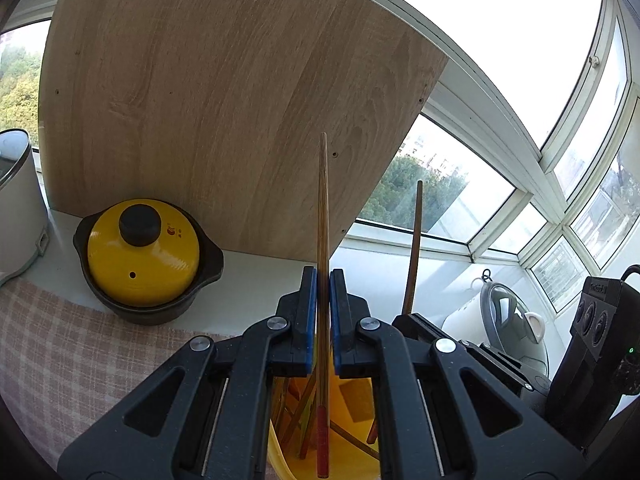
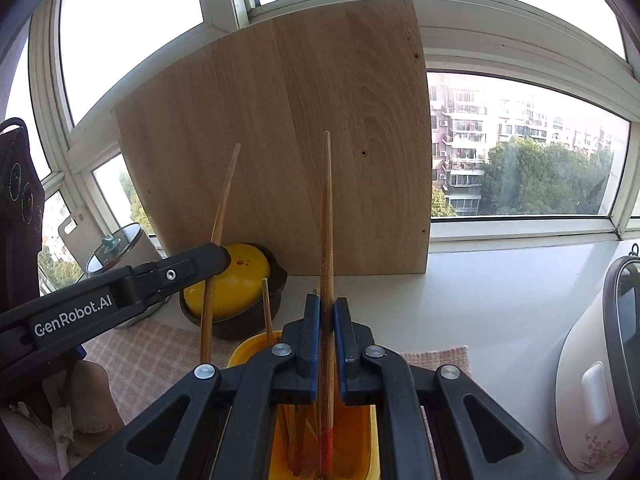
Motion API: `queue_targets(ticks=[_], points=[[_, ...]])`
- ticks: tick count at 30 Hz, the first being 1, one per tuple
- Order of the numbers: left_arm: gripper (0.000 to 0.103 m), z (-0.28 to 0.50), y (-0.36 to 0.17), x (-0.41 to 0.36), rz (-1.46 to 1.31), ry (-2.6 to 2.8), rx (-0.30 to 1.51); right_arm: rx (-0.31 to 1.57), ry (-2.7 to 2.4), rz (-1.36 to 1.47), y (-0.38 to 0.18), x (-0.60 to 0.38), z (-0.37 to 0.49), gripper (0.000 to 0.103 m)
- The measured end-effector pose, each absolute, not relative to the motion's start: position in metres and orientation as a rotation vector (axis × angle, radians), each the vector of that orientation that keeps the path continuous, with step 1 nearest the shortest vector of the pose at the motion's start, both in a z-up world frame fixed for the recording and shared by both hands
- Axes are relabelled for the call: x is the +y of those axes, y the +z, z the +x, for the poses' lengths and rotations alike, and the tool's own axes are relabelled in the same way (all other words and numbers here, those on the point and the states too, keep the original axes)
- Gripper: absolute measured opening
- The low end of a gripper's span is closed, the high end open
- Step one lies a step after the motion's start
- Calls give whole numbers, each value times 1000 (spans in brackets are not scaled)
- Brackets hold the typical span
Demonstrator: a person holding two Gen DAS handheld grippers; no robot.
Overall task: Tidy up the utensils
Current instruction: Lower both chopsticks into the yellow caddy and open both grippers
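Note:
My left gripper (image 1: pixel 323 276) is shut on a wooden chopstick (image 1: pixel 322 208) that stands upright, its red-banded end down over a yellow holder (image 1: pixel 356 456) with several chopsticks in it. My right gripper (image 2: pixel 327 304) is shut on another wooden chopstick (image 2: pixel 327 208), also upright, its red end down inside the yellow holder (image 2: pixel 250 350). From the right wrist view the left gripper (image 2: pixel 218 254) shows at the left with its chopstick (image 2: pixel 224 200). In the left wrist view the right hand's chopstick (image 1: pixel 415 248) rises beside my jaws.
A wooden board (image 1: pixel 224 104) leans against the window. A yellow-lidded black pot (image 1: pixel 144 252) sits on the sill by a checked cloth (image 1: pixel 60 352). A white cooker (image 1: pixel 16 208) stands far left. An electric kettle (image 2: pixel 600 380) and a glass lid (image 1: pixel 508 316) stand at the right.

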State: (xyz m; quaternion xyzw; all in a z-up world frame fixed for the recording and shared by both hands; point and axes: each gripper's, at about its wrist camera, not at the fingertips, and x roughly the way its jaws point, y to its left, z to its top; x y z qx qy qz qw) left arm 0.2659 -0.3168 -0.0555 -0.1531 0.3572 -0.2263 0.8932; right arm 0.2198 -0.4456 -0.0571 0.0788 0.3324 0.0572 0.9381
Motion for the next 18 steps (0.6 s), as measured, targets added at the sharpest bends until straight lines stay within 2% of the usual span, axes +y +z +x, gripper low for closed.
queue_targets(ticks=[18], points=[[4,265,-78,-334,-267,-465,767,707,126,144,-73,-451,212,4]])
